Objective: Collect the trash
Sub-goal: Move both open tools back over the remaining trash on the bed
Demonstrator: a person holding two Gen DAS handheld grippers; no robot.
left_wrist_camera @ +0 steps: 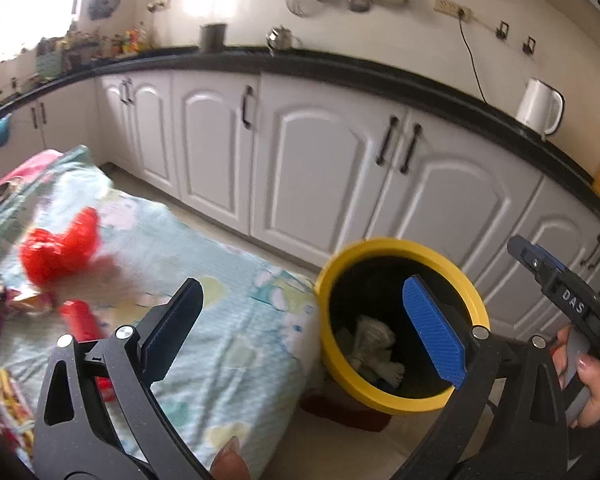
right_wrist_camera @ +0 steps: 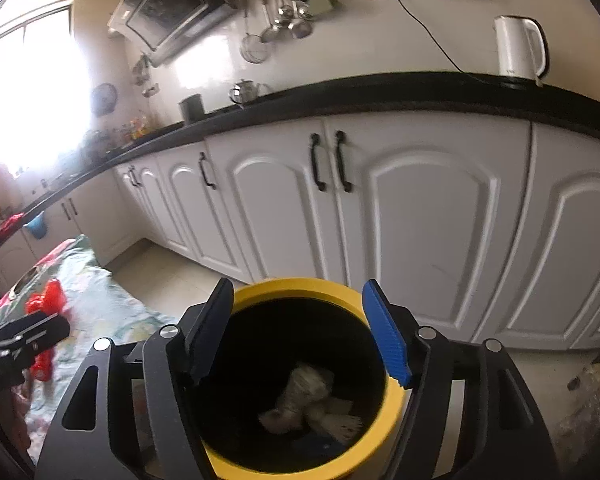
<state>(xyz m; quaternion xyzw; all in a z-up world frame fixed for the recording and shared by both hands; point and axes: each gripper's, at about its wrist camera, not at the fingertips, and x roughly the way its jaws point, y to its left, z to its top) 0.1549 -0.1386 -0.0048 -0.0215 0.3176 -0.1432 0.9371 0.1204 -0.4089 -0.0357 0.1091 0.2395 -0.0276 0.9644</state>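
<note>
A: Where does the remaining trash lie relative to each hand-held gripper?

B: The crumpled red plastic wrapper [left_wrist_camera: 62,248] and the dark foil snack packet [left_wrist_camera: 4,300] rest on the pale patterned bed sheet [left_wrist_camera: 228,344], left of the left hand-held gripper [left_wrist_camera: 300,330], which is nearer. Its jaws gape wide, empty.

A: And the right hand-held gripper [right_wrist_camera: 300,332]?

B: Partly open, empty, over the round yellow-rimmed black bin [right_wrist_camera: 292,286], where pale crumpled paper [right_wrist_camera: 304,400] lies.

A: What is unclear?

B: Motion blur; the packet's long axis is indeterminate, and items at the sheet's left edge are cut off.
</note>
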